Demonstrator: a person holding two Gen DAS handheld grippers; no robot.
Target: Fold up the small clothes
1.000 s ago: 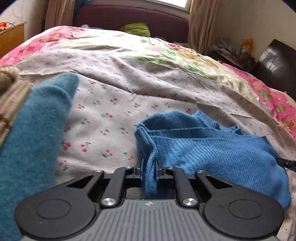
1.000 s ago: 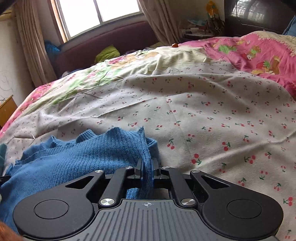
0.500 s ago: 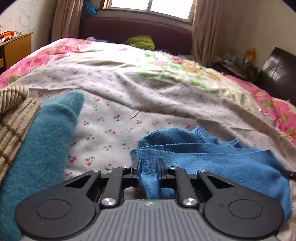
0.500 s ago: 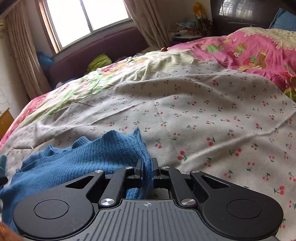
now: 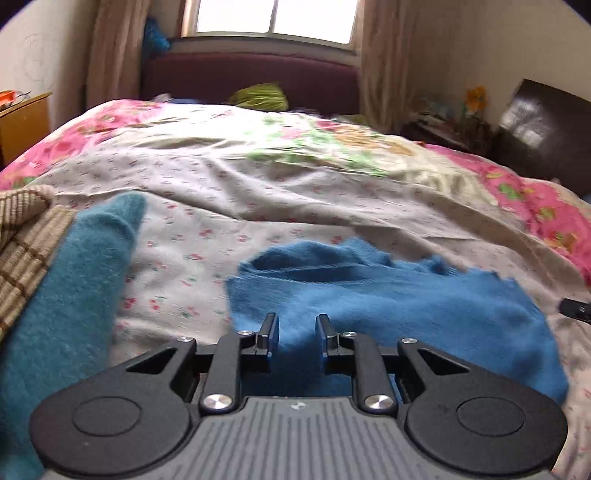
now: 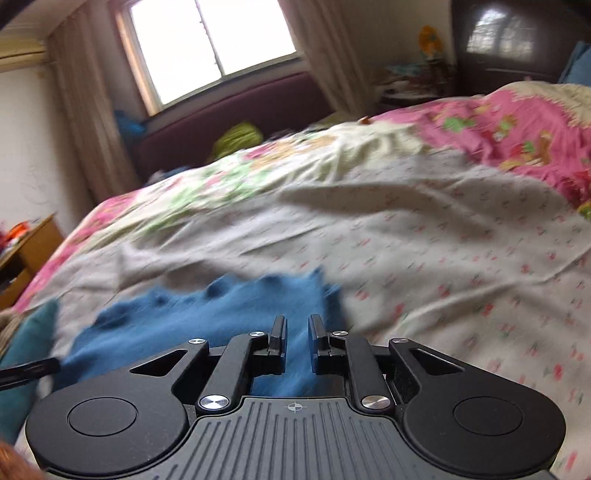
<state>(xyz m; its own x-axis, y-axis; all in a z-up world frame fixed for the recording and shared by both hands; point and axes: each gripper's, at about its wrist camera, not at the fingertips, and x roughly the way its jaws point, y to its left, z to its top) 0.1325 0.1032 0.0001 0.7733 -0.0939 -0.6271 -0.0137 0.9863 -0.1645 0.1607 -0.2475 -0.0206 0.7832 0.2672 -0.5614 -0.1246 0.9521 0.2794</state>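
Cherry-print bedding (image 5: pixel 207 206) covers the bed under both tools. Just ahead of the left gripper (image 5: pixel 297 332), whose jaws stand apart and grip nothing, lies the blue sweater (image 5: pixel 388 295), doubled over on the bed; cloth shows in the gap but is not pinched. The right gripper (image 6: pixel 297 330) is likewise parted over the sweater's other end. One fold looks done; the edges are bunched, so smoothing and perhaps another fold remain. Left of the left gripper sit a teal garment (image 5: pixel 74 295) and a striped one (image 5: pixel 26 236), close enough to crowd. Farther off, a window (image 5: pixel 273 18).
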